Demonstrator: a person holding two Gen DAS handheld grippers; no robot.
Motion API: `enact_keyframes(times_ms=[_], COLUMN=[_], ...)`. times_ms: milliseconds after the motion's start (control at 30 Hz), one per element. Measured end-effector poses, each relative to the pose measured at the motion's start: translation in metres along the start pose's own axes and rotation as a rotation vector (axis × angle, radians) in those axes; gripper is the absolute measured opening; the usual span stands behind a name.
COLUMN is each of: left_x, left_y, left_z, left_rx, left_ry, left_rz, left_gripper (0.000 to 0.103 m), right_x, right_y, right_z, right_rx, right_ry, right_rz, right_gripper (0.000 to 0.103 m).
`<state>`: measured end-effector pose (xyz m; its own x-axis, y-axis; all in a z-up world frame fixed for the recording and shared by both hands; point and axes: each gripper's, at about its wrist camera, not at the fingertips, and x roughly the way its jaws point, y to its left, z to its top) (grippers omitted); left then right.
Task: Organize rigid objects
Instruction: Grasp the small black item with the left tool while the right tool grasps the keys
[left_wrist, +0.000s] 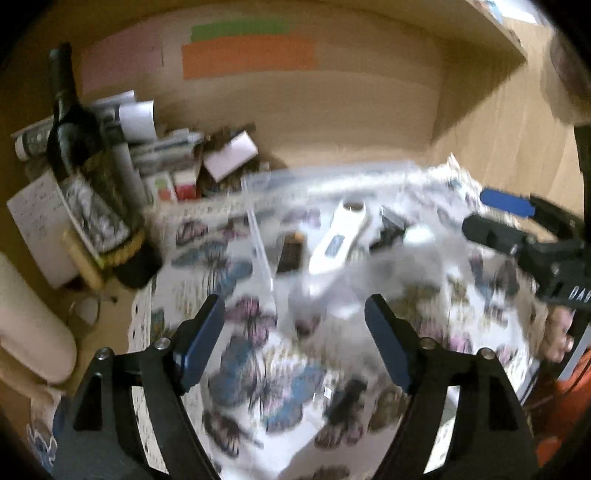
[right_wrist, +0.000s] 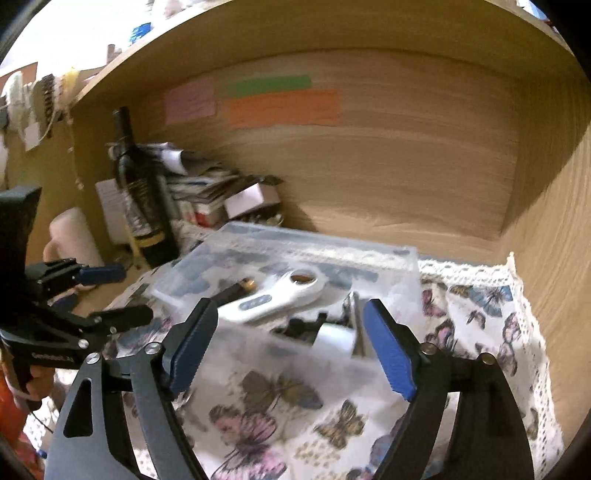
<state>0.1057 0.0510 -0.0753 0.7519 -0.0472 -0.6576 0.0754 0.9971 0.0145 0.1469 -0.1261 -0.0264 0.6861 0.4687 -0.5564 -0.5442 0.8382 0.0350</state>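
white opener (right_wrist: 275, 297) in clear box (right_wrist: 369, 254), just beyond right gripper (right_wrist: 291, 341)

The left gripper (left_wrist: 293, 339) is showing black angular arms with triangular cut-outs, silver screw heads at the joints, and flat dark-blue pads (left_wrist: 201, 341) on its fingers. The right gripper (right_wrist: 291, 345) is built the same way, its blue pads (right_wrist: 388, 350) looking ribbed and brighter. Seen from the left wrist camera, the right tool's black body is carrying white lettering, partly cut off. Seen from the right wrist camera, the left tool is bearing a small white marking too blurred to read. Bare skin of the hand (right_wrist: 37, 384) is wrapping its handle, beside an orange sleeve.
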Motion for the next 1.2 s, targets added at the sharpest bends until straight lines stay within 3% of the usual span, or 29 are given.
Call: enact_keyframes(times_ms=[100,367,567,633,800,1067,1200], left_x=[0.0,0.016,0.029,0.027,0.017,-0.009,-0.015], left_y=[-0.002,-0.019,-0.028,-0.028,-0.015,0.013,0.022], left_z=[-0.019,-0.054,-0.064,-0.066,-0.068,-0.069,-0.069], left_rx=[0.013,0.028,0.049,0.052,-0.008,-0.074,-0.091], left_ry=[0.029,0.121,0.156,0.144,0.106,0.032,0.012], left_rz=[-0.005,-0.08,-0.104,-0.107,-0.107,-0.09,-0.084], left_gripper=[0.076,0.053,0.032,0.018,0.018,0.018,0.018], right_x=[0.0,0.01,0.013,0.016,0.03,0.068,0.072], right_y=[0.006,0.013,0.028,0.034,0.052,0.084,0.096], right_z=[-0.015,-0.043,-0.053,-0.055,-0.058,-0.066,-0.065], right_rx=[0.0,0.017,-0.018,-0.036,-0.085,-0.161,-0.195], right_ry=[0.032,0.132,0.177,0.194,0.241,0.37,0.347], right_rz=[0.038,0.06,0.084,0.093,0.128,0.162,0.113], right_gripper=[0.08,0.08,0.08,0.08,0.079,0.054,0.036])
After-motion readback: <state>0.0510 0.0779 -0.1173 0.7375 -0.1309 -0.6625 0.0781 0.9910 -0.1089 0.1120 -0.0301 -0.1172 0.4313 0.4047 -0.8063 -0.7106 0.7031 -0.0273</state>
